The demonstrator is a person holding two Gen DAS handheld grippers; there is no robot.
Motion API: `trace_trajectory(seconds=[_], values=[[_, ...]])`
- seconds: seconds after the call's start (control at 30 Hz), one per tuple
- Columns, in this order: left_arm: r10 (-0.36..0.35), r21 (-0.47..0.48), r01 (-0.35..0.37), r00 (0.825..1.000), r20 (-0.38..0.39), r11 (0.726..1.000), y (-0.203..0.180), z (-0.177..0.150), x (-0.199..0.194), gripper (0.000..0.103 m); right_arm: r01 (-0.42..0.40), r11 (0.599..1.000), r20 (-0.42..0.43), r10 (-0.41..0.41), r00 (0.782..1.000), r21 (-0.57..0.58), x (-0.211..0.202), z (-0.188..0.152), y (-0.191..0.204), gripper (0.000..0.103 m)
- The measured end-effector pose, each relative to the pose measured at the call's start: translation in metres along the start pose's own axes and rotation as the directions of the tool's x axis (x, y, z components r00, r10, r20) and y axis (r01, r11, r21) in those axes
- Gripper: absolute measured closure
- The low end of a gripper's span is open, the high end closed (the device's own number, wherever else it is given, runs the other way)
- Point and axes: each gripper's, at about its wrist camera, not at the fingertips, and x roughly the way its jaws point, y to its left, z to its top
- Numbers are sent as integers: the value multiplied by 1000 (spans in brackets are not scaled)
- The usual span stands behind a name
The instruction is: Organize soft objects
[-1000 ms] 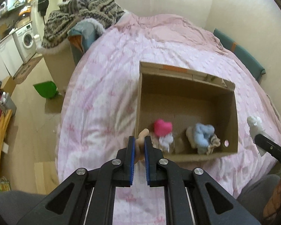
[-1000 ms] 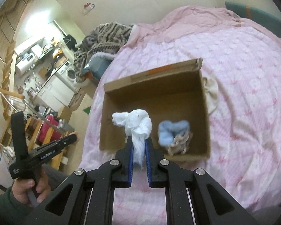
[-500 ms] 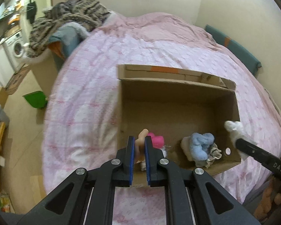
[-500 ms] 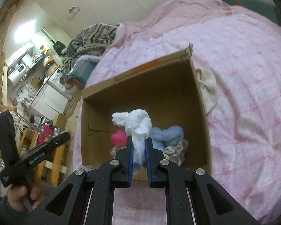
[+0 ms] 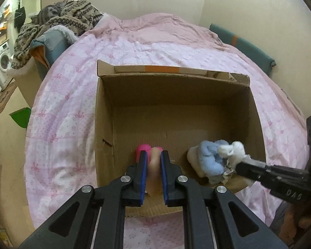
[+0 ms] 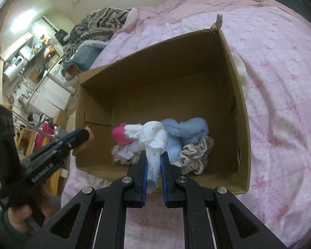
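An open cardboard box lies on a pink bed. My left gripper is shut on a peach soft object over the box's near left part; it also shows in the right wrist view. My right gripper is shut on a white cloth over the box's near edge; it shows in the left wrist view. Inside lie a pink soft toy, a blue plush item and a beige lacy cloth.
The pink quilt covers the bed. A patterned blanket pile sits at the far left corner. A cream cloth lies outside the box's right wall. A washing machine and the floor are at the left, a teal cushion at the right.
Both grippers have moved forward and down toward the box, still holding their items. The box now fills more of both views, and the held items hang over its inside.
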Motion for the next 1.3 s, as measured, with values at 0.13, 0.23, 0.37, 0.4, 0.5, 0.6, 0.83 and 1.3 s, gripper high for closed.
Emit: trace_trajectory(seconds=[0.13,0.23,0.37,0.4,0.5,0.6,0.83,1.3], values=[[-9,-20,9,1000,-13,1000,3,0,0,92,8,1000,2,-8,1000,-7,1,0,0,90],[-23,-20,23,1000,-2,1000,1,-1,-3,92,12,1000,4,-12,1000,-4,1,0,0,89],[-30,-11,30,1000,4,999,-2,-2,-5,86,-10,1000,1,9,1000,20,2,4,-3,89],[-29,-9,29,1000,4,1000,-3,-3,-5,85,-9,1000,6,8,1000,22,1,4,-4,89],[-25,-2,25,1000,-1,1000,-5,-3,-6,78,-10,1000,13,10,1000,28,0,4,-5,89],[-8,1,8,1000,11,1000,-6,-3,-8,61,-26,999,19,25,1000,35,-2,5,-6,87],[2,-7,-1,998,62,1000,-3,-1,-21,44,-92,990,95,82,992,104,-19,7,-18,29],[186,-54,-178,959,214,982,14,-6,-75,44,47,997,287,-62,956,61,-83,2,-6,0]])
